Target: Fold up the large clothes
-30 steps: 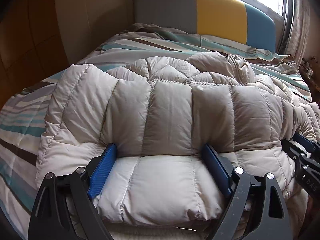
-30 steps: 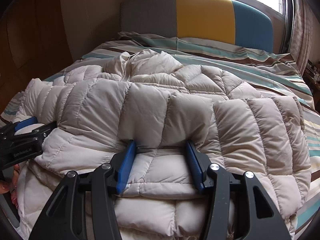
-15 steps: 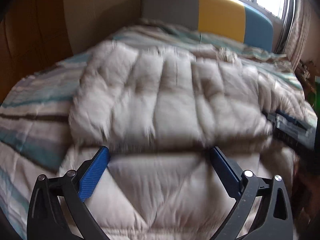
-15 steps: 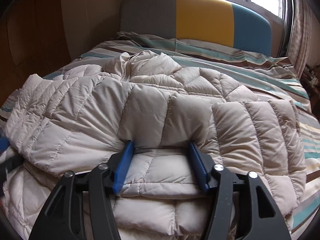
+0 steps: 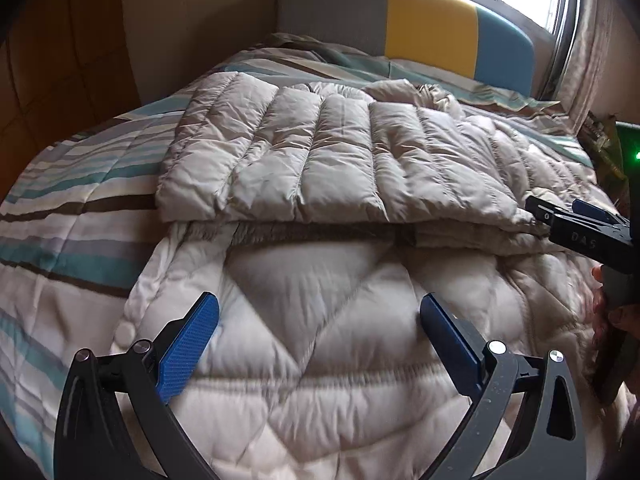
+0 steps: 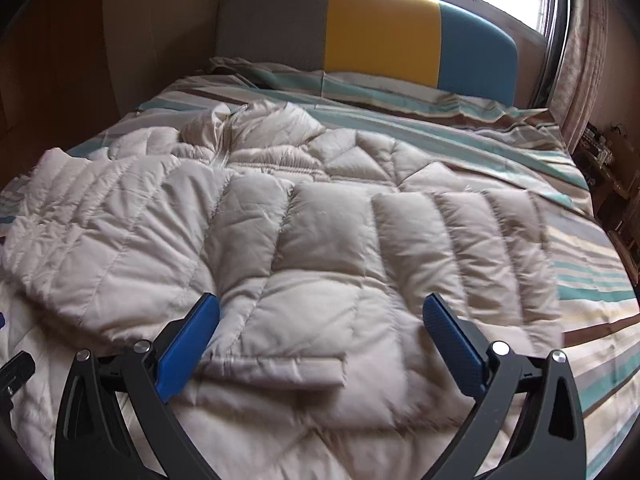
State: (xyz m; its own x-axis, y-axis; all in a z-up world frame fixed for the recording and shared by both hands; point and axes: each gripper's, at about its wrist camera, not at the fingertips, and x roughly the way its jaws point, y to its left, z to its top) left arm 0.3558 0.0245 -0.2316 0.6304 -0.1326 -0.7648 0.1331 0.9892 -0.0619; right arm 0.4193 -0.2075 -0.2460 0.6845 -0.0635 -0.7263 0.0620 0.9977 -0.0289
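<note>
A beige quilted puffer jacket lies on the bed, its padded part folded over the lower layer. My left gripper hovers open above the jacket's pale lower panel, pads clear of the cloth. In the right wrist view the jacket spreads out with its collar and zip at the far left. My right gripper has its jaws opening wide; a folded edge of the jacket lies below and between them, and the pads do not press on it. The right gripper also shows at the fold's right end.
A striped bedcover surrounds the jacket. The grey, yellow and blue headboard stands at the far end under a window. A wood wall runs along the left, a curtain on the right. A hand holds the right gripper.
Both grippers have let go of the jacket's fold and drawn back. The right jaws spread wide. The folded part now rests flat on the lower layer.
</note>
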